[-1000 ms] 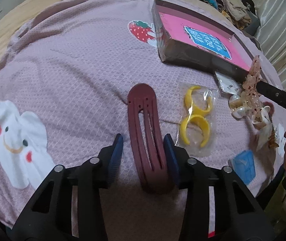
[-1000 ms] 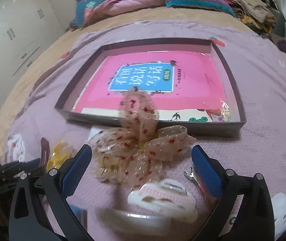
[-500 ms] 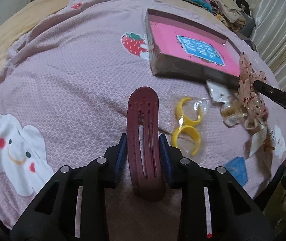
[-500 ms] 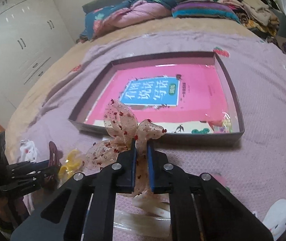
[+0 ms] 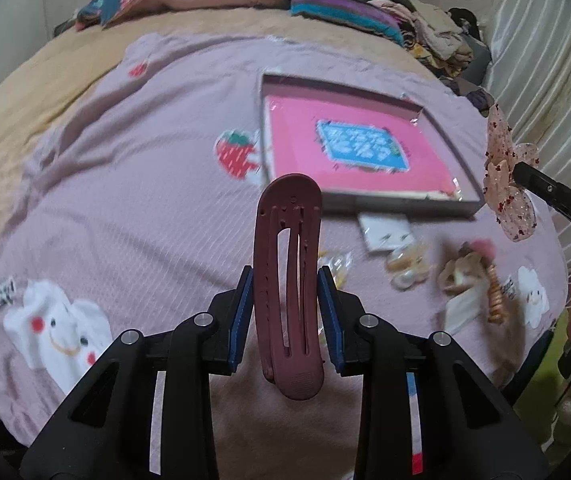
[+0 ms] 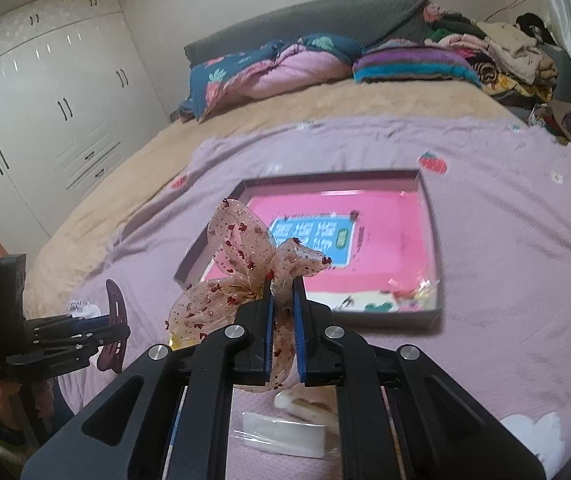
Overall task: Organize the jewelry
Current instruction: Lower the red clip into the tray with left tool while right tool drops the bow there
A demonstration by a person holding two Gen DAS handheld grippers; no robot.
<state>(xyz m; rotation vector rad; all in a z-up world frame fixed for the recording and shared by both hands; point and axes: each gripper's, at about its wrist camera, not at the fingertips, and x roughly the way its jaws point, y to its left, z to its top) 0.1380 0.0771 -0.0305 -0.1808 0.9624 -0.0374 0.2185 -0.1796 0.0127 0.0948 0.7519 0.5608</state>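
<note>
My left gripper [image 5: 285,284] is shut on a long maroon hair clip [image 5: 288,276] and holds it up above the bed. It also shows at the left of the right wrist view [image 6: 115,312]. My right gripper [image 6: 281,292] is shut on a sheer ribbon bow with red specks [image 6: 245,276], lifted off the bed; the bow also shows in the left wrist view [image 5: 505,184]. A shallow box with a pink book inside [image 5: 365,196] lies ahead; its near wall shows in the right wrist view [image 6: 385,318].
Small items lie on the purple blanket [image 5: 145,184]: a card of earrings [image 5: 385,234], pale clips [image 5: 407,268], a cream claw clip [image 6: 305,404], a clear packet [image 6: 281,434]. Pillows and folded clothes [image 6: 425,60] pile at the headboard. White wardrobes [image 6: 45,120] stand left.
Both grippers have risen off the bed with their items. The maroon clip and the bow went up, and the views tilted toward the box and headboard.
</note>
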